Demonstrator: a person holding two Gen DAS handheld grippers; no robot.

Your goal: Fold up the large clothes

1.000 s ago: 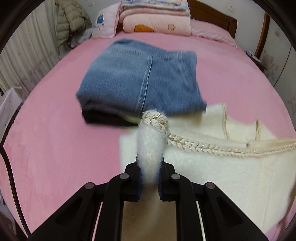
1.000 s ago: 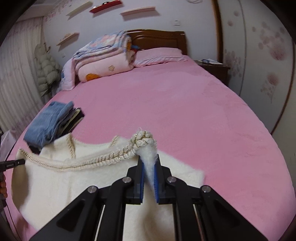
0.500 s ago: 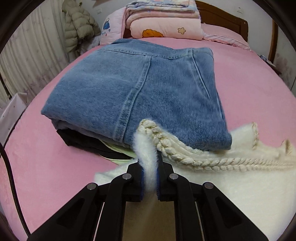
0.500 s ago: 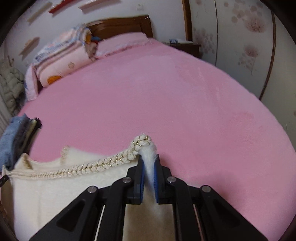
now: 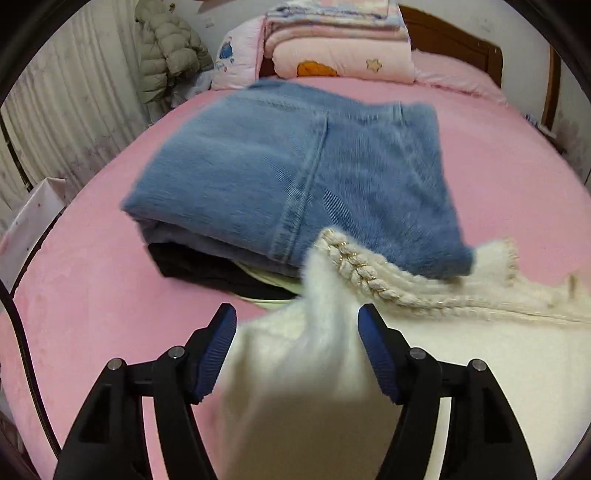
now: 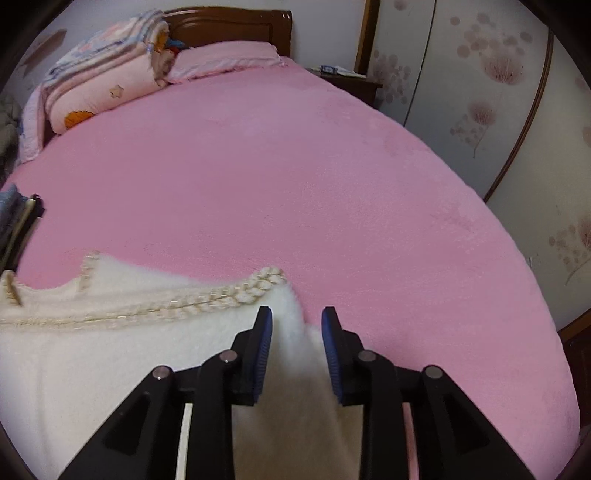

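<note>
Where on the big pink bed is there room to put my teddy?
Lots of bare pink bed lies between the white fluffy garment and the pillow. It is crowded by the folded jeans pile, which the garment's braided edge overlaps.

Cream garment (image 5: 424,354) fuzzy knit, braided trim; jeans (image 5: 295,177) matt denim; bedspread (image 6: 295,177) plush pink; headboard (image 6: 229,26) glossy wood.
</note>
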